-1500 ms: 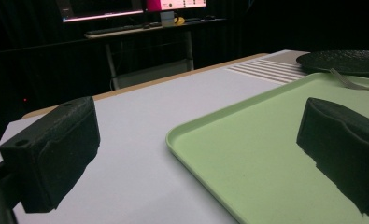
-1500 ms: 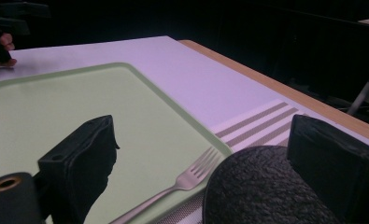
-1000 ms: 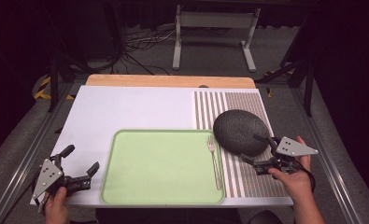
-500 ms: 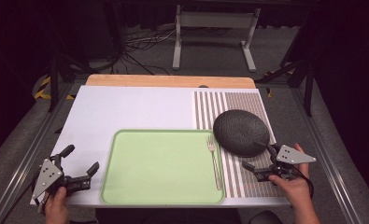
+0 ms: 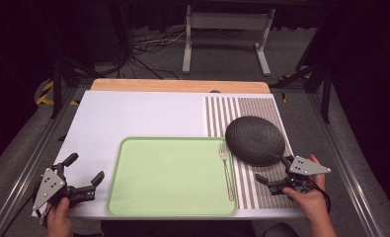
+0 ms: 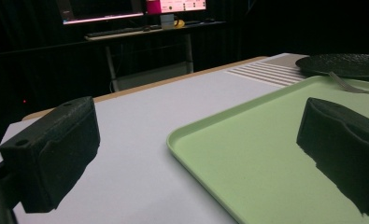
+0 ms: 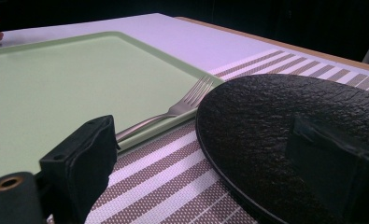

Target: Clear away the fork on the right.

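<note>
My right tongs (image 5: 270, 180) gape wide, empty, plate (image 5: 255, 140) just ahead; left tongs (image 5: 86, 178) spread too, holding nothing beside the tray (image 5: 170, 210).

I see a white table top (image 5: 133, 118) with a wooden strip (image 5: 180, 85) along its far edge. On it lie a green tray (image 5: 168, 177) and a striped mat (image 5: 247, 111) to the tray's right, edges touching.

wooden board (image 5: 180, 85) — far edge | white stand (image 5: 226, 22) — floor beyond | monitor (image 6: 126, 7) — lit
</note>
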The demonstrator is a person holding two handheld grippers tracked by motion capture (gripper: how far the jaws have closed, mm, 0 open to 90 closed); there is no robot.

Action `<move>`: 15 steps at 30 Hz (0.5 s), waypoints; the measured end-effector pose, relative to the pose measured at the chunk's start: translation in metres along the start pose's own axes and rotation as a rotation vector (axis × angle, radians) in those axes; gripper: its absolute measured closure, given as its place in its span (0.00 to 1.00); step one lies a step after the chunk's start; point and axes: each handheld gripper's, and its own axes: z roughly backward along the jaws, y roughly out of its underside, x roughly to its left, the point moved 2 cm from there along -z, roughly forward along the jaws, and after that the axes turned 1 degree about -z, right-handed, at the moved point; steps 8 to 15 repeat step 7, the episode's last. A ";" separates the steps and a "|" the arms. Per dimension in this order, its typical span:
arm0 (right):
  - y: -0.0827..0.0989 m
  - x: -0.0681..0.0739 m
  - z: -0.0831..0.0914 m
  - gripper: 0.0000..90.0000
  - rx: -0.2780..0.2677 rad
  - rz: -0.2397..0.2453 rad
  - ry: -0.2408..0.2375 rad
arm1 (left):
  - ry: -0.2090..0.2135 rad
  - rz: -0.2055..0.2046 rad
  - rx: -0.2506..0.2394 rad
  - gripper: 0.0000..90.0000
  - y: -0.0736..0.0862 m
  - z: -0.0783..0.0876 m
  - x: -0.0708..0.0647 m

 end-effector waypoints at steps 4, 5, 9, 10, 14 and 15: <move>0.000 -0.001 0.001 0.10 0.004 0.001 0.007 | 0.002 0.000 0.000 0.00 0.000 0.000 0.000; 0.000 -0.001 0.002 0.11 0.001 0.003 0.008 | 0.003 0.000 0.000 0.00 0.000 0.000 0.000; -0.001 -0.001 0.002 0.11 -0.011 0.000 0.009 | 0.004 0.002 -0.001 0.00 0.000 0.000 0.000; -0.001 -0.001 0.002 0.11 -0.011 0.000 0.009 | 0.004 0.002 -0.001 0.00 0.000 0.000 0.000; -0.001 -0.001 0.002 0.11 -0.011 0.000 0.009 | 0.004 0.002 -0.001 0.00 0.000 0.000 0.000; -0.001 -0.001 0.002 0.11 -0.011 0.000 0.009 | 0.004 0.002 -0.001 0.00 0.000 0.000 0.000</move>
